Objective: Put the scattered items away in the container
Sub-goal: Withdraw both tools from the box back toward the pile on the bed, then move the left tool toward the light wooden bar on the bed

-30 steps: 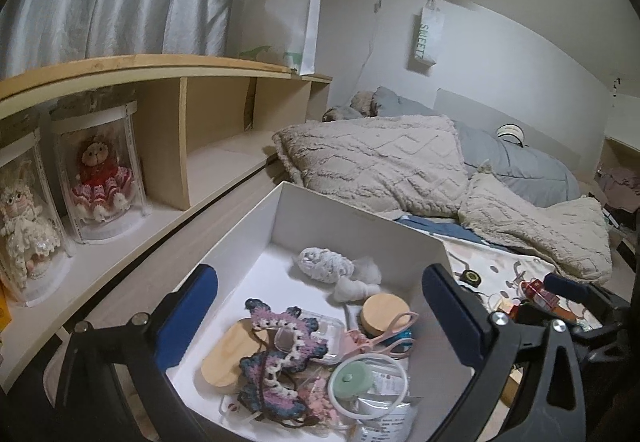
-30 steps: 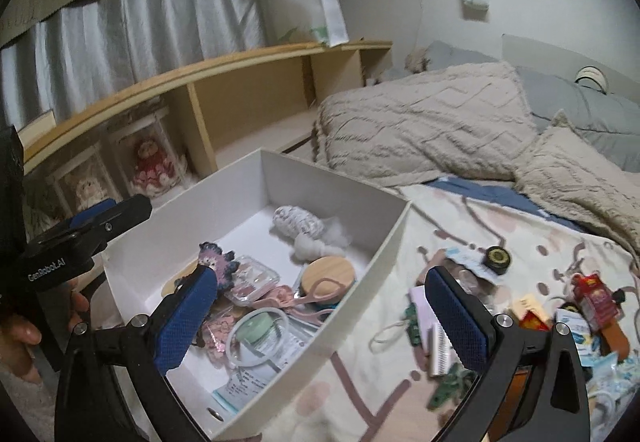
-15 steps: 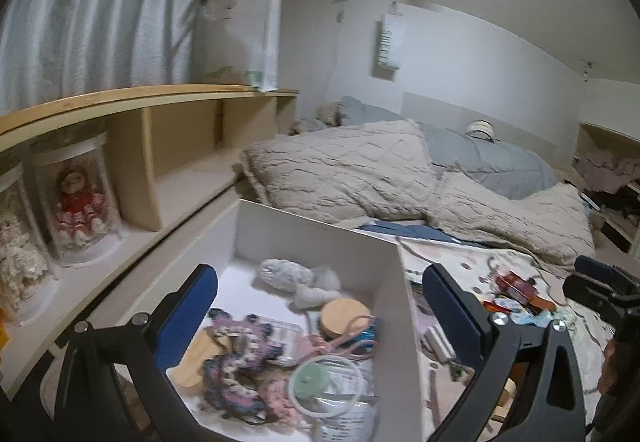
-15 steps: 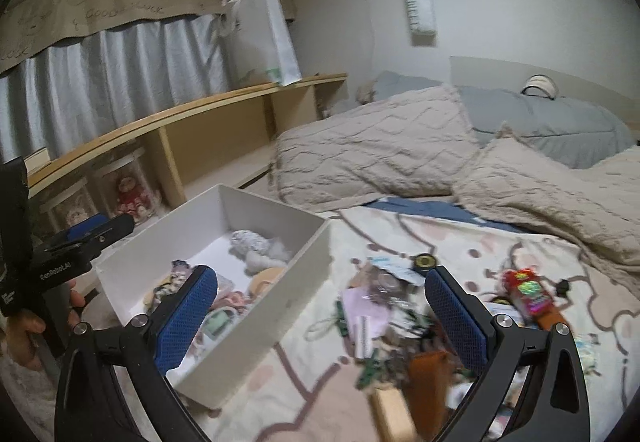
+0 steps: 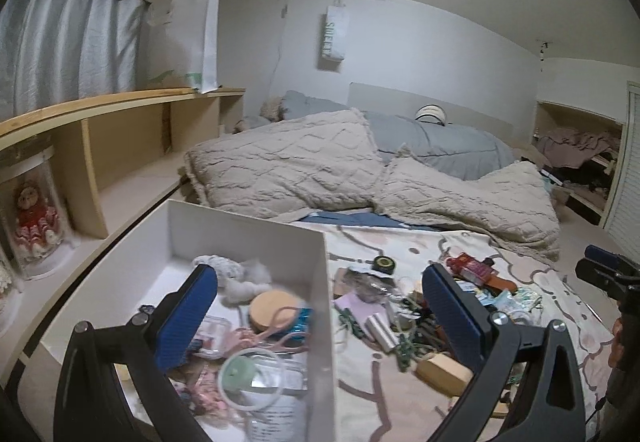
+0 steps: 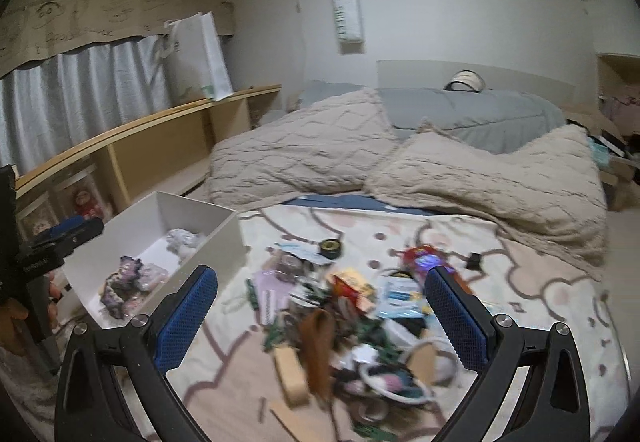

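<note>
Hovering wide open and empty: left gripper [image 5: 320, 316] straddling white rectangular box [image 5: 240, 219] wall, right gripper [image 6: 322, 316] above scattered clutter pile [image 6: 344, 318].

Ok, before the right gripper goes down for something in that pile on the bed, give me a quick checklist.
1. Right gripper open and empty: ok.
2. Left gripper open and empty: ok.
3. Pile of small items below the right gripper: ok.
4. White box has room at its far end: ok.
5. One item standing clear of the tangle to grab: cannot tell, the view is blurred.
6. Left gripper clear of the pile: ok, it sits beside the box.
</note>
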Available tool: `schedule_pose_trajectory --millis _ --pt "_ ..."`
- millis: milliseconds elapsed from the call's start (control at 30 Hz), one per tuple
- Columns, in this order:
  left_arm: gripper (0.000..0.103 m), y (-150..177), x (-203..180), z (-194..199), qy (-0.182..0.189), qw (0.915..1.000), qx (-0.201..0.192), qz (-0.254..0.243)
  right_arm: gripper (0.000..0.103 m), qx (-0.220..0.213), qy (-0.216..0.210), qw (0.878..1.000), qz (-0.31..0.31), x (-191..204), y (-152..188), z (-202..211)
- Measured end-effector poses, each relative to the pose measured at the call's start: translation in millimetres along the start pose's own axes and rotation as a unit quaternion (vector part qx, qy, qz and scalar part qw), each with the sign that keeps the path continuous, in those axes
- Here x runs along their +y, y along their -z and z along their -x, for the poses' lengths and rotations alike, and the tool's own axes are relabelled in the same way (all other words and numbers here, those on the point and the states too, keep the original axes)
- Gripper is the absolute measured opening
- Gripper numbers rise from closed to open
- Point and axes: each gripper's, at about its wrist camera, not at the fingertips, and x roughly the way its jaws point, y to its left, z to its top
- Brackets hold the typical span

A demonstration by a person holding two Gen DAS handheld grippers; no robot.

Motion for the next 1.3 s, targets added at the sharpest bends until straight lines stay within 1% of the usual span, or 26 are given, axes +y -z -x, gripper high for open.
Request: schedule_pose_trajectory --millis 167,333,467,633,833,967,1233,1300 --pt "0.103 2.5 -19.9 0.1 0.016 0.9998 -0.001 -0.008 0.103 -0.008 0.037 0.999 0.001 -25.1 11.8 20.7" --pt "0.103 7.3 -41.9 -1.3 0.028 0.9994 -0.001 -0.021 0.103 -0.013 0.059 0.998 0.001 -42.8 24.4 36.4" --pt "0.103 10.1 -57.3 -0.7 0.047 0.9986 -0.005 -0.023 0.103 -0.02 0.07 0.997 -0.001 -55.3 33.8 45.4" --pt "0.103 18.4 -77.8 0.4 0.066 0.9974 -0.009 -0.028 0.103 -0.029 0.082 0.996 -0.002 -68.8 45.4 53.0" --pt "0.103 35.5 -95.2 -6.4 0.093 0.9953 0.01 -0.026 0.103 -0.044 0.092 0.995 -0.011 -82.7 59.0 59.3" --pt "0.103 45.2 -106.5 -11.4 0.096 0.9945 0.008 -0.04 0.103 -0.062 0.099 0.993 -0.021 -91.2 68.3 64.4" --pt "0.103 58.9 -111.3 -21.9 0.102 0.9941 0.012 -0.033 0.103 -0.064 0.109 0.992 -0.024 -96.1 79.5 61.6" --pt "0.103 62.0 -114.7 -25.2 0.103 0.9938 0.018 -0.038 0.103 -0.062 0.103 0.992 -0.032 -97.2 84.5 57.2"
